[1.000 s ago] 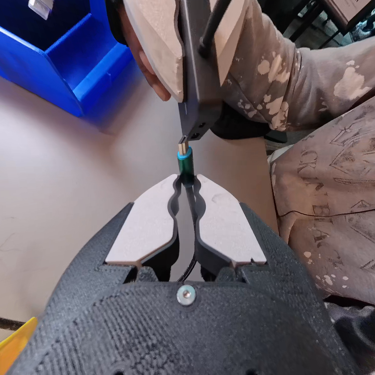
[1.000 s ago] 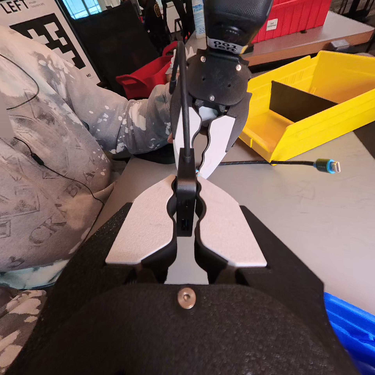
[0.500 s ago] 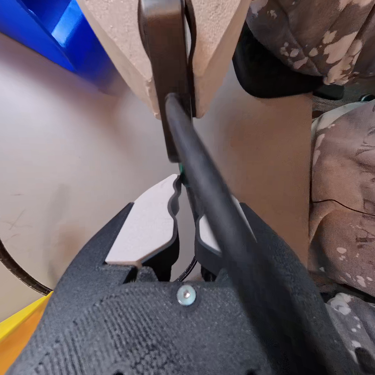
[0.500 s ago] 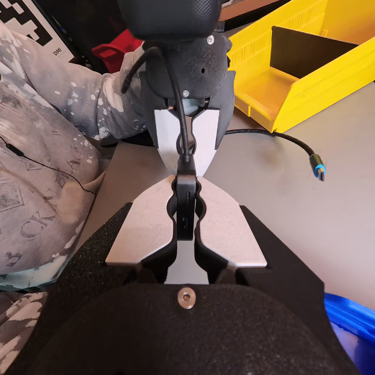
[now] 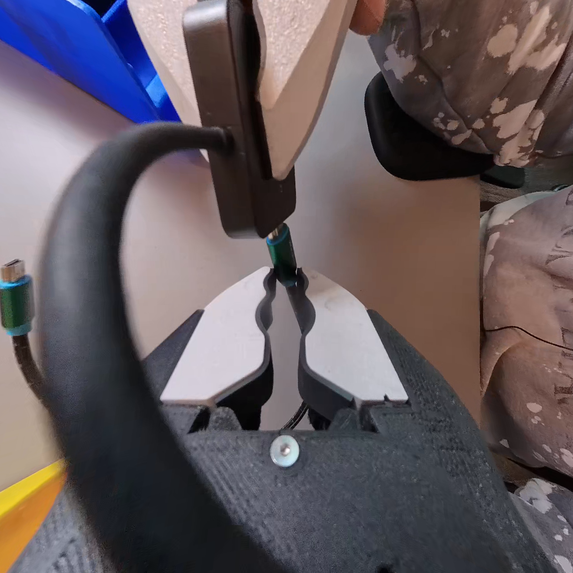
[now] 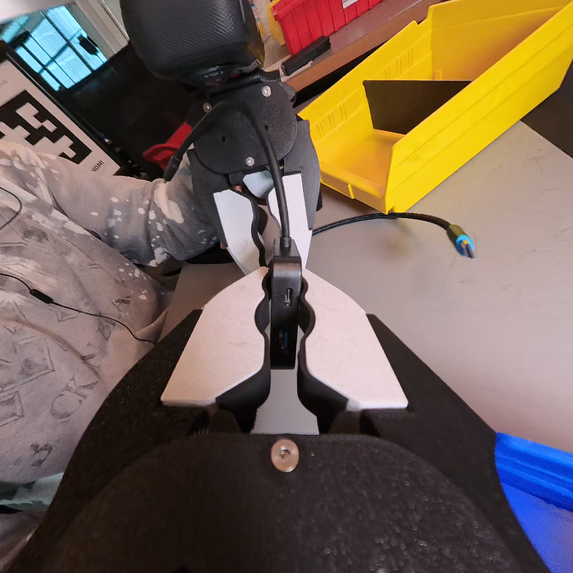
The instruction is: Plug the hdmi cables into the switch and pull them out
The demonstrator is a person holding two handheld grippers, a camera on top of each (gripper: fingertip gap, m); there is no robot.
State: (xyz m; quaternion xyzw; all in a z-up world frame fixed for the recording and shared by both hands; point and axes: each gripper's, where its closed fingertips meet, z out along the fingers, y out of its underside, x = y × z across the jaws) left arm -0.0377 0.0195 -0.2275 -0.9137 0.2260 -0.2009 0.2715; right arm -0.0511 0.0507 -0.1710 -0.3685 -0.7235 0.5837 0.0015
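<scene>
Here, right gripper (image 6: 283,276) pinching the black switch (image 6: 284,310) steady mid-frame, so left gripper (image 5: 286,274), clamped on the green HDMI plug (image 5: 280,252), can push straight in.

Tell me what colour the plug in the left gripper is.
Green plug with a blue band, clearest in the left wrist view.

Beside the grey table (image 6: 434,310), a yellow bin (image 6: 459,102) with a black divider; behind it, a red bin (image 6: 313,21). The switch (image 6: 283,310) is black, the plug (image 5: 280,257) green, blue-ringed. The sleeve (image 6: 124,217) is grey, pale-splattered.
</scene>
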